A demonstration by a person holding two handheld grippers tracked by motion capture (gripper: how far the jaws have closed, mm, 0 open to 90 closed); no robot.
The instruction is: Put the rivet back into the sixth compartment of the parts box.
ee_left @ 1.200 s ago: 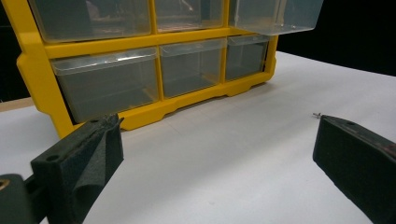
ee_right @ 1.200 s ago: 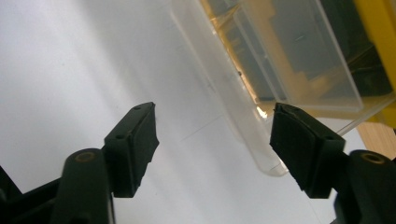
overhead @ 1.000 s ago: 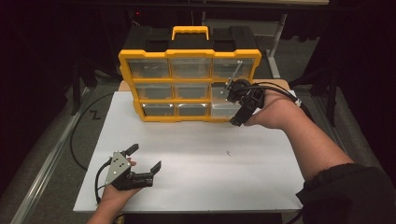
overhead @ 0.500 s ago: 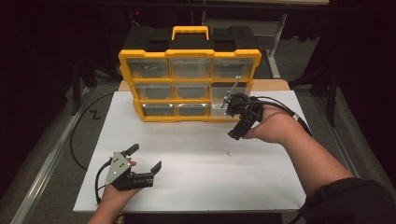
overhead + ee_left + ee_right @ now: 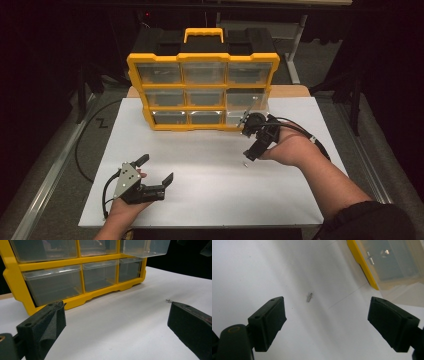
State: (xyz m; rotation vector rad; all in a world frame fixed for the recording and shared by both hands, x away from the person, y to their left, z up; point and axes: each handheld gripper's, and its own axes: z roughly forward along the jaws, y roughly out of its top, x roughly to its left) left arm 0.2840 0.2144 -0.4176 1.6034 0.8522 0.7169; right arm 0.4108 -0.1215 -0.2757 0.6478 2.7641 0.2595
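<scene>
On the white table [image 5: 210, 170], just in front of the yellow drawer organizer [image 5: 202, 92], a small metal screw [image 5: 309, 297] lies alone beneath the right tongs [image 5: 250, 142], whose jaws have just been opening and stand wide with nothing held. The left tongs [image 5: 156, 172] rest near the table's front edge, well apart from the screw, also open and empty.

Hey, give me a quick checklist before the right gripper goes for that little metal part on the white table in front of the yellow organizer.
1. Right gripper open, jaws having just been widening, nothing between them: ok.
2. Small metal part lying loose on the white table: ok.
3. Part centred between the jaws: not ok, it sits nearer the left jaw.
4. Pulled-out drawer of the yellow organizer clear of the gripper: cannot tell.
5. Left gripper open, apart from the part: ok.
</scene>
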